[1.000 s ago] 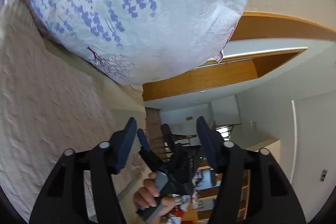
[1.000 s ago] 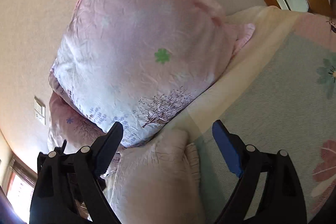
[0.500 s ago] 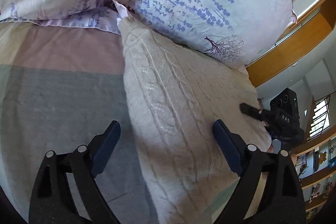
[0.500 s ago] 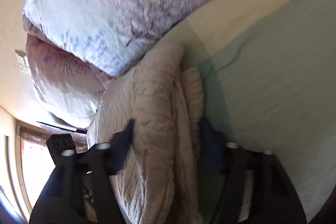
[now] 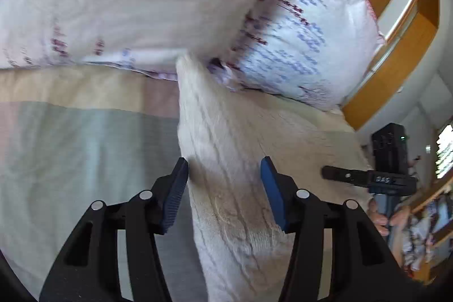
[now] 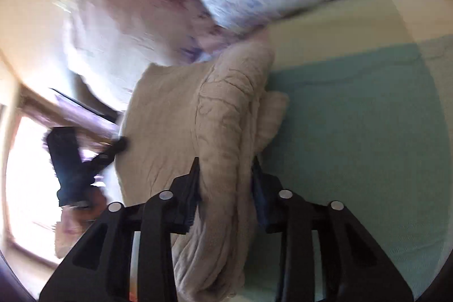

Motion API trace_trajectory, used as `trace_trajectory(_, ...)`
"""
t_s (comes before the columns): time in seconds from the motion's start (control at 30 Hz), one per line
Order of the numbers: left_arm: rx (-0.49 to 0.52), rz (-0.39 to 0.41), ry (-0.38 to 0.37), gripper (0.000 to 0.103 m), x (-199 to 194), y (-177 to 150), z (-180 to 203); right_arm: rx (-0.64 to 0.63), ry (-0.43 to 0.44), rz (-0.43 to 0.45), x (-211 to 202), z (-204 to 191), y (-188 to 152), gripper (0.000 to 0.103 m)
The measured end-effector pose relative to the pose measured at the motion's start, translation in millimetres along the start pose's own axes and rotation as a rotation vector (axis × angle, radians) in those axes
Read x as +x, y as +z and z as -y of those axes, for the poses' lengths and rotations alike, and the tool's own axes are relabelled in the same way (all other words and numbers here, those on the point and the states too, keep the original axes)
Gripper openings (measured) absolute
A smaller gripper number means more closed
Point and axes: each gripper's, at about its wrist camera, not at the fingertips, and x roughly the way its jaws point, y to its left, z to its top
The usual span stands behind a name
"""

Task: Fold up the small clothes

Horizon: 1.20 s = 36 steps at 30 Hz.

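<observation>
Half a second on, both claws have narrowed on the cream cable-knit sweater (image 5: 232,149) lying on the pastel patchwork bed (image 5: 85,149) below two floral-print pillows (image 5: 305,47). The right claw (image 6: 225,177) now pinches a bunched fold of the knit between its pads, while the left claw (image 5: 223,183) remains spread, straddling the sweater's near edge without gripping it.
</observation>
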Motion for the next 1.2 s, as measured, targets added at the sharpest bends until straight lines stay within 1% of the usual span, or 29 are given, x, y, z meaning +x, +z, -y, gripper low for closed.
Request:
trace_trajectory(0.07,0.033,0.052,0.039,0.074,-27.9,-3.8,-13.4,0.074,0.068,0.091,-18.8,7.4,1.6,0.043)
trace_trajectory(0.13,0.077,0.105,0.084,0.079,-46.2,-8.8,-8.5,0.128,0.105,0.188,-39.3,14.1,8.3,0.043)
trace_trajectory(0.17,0.096,0.120,0.102,0.082,-54.7,-11.8,-5.7,0.143,0.106,0.198,-41.0,14.2,12.8,0.043)
trace_trajectory(0.2,0.111,0.131,0.126,0.084,-60.3,-15.8,-2.7,0.163,0.104,0.188,-37.3,13.0,19.1,0.043)
trace_trajectory(0.23,0.119,0.135,0.138,0.086,-69.2,-22.1,-5.7,0.182,0.105,0.153,-26.3,9.4,26.8,0.043)
trace_trajectory(0.27,0.122,0.130,0.146,0.088,-69.8,-28.4,-3.1,0.193,0.108,0.114,-13.8,8.1,30.7,0.038)
trace_trajectory(0.3,0.118,0.118,0.149,0.088,-69.6,-31.9,-1.6,0.193,0.097,0.078,0.3,6.4,33.4,0.020)
trace_trajectory(0.33,0.110,0.099,0.151,0.089,-72.2,-39.4,-3.5,0.173,0.024,0.080,7.8,4.1,37.2,0.009)
trace_trajectory(0.37,0.099,0.074,0.159,0.090,-69.9,-46.2,-1.6,0.178,-0.039,0.102,9.9,4.3,36.7,0.009)
trace_trajectory(0.4,0.092,0.054,0.176,0.093,-69.1,-53.6,-3.0,0.217,-0.042,0.118,11.4,8.9,38.4,0.009)
trace_trajectory(0.43,0.087,0.044,0.216,0.101,-69.8,-62.3,-3.1,0.278,-0.016,0.120,11.2,16.3,38.5,0.009)
trace_trajectory(0.47,0.087,0.046,0.262,0.101,-70.1,-69.8,0.1,0.300,-0.005,0.122,8.2,18.0,37.3,0.009)
trace_trajectory(0.5,0.099,0.041,0.289,0.101,-70.3,-76.7,1.5,0.291,-0.018,0.142,1.2,13.8,33.8,0.011)
trace_trajectory(0.57,0.127,0.016,0.332,0.101,-70.9,-89.2,5.1,0.211,-0.043,0.212,-25.0,-2.8,18.6,0.013)
trace_trajectory(0.6,0.137,0.014,0.356,0.101,-70.9,-94.8,7.1,0.172,-0.017,0.253,-41.4,-12.9,6.1,0.020)
trace_trajectory(0.67,0.157,0.017,0.384,0.101,-71.3,-104.3,10.9,0.104,0.085,0.294,-67.3,-30.7,-20.3,0.033)
trace_trajectory(0.7,0.162,0.017,0.385,0.101,-70.8,-107.2,12.6,0.066,0.124,0.297,-73.4,-43.0,-31.2,0.034)
trace_trajectory(0.77,0.157,0.006,0.366,0.101,-69.2,-112.4,14.6,-0.005,0.143,0.247,-75.2,-60.2,-48.9,0.035)
trace_trajectory(0.8,0.146,-0.003,0.359,0.101,-67.7,-113.9,14.9,-0.017,0.117,0.214,-66.6,-63.7,-55.3,0.037)
trace_trajectory(0.87,0.118,-0.024,0.363,0.101,-62.5,-115.0,14.8,0.024,-0.052,0.141,-40.3,-54.7,-55.9,0.037)
trace_trajectory(0.9,0.106,-0.039,0.367,0.101,-59.1,-115.6,14.8,0.051,-0.120,0.104,-22.3,-42.9,-52.7,0.027)
trace_trajectory(0.93,0.094,-0.056,0.371,0.101,-55.6,-116.0,14.7,0.079,-0.111,0.125,-19.4,-34.2,-52.5,0.026)
trace_trajectory(0.97,0.081,-0.075,0.375,0.101,-51.9,-117.0,14.4,0.096,-0.098,0.146,-27.4,-34.9,-55.3,0.026)
trace_trajectory(1.0,0.072,-0.083,0.375,0.101,-49.9,-119.0,14.5,0.096,-0.097,0.167,-34.1,-39.8,-58.4,0.032)
trace_trajectory(1.03,0.070,-0.079,0.383,0.101,-48.8,-121.2,15.1,0.069,-0.120,0.209,-47.0,-48.6,-66.1,0.041)
trace_trajectory(1.1,0.087,-0.080,0.417,0.101,-46.8,-123.8,18.5,0.005,-0.182,0.277,-62.2,-64.8,-82.4,0.084)
trace_trajectory(1.13,0.093,-0.085,0.429,0.101,-45.6,-124.8,19.8,-0.026,-0.232,0.293,-64.9,-71.5,-92.0,0.087)
trace_trajectory(1.17,0.100,-0.093,0.441,0.101,-44.2,-125.4,20.6,-0.053,-0.271,0.291,-62.0,-73.4,-99.4,0.087)
trace_trajectory(1.2,0.108,-0.098,0.449,0.101,-43.2,-125.8,21.5,-0.086,-0.323,0.271,-54.5,-76.6,-107.2,0.087)
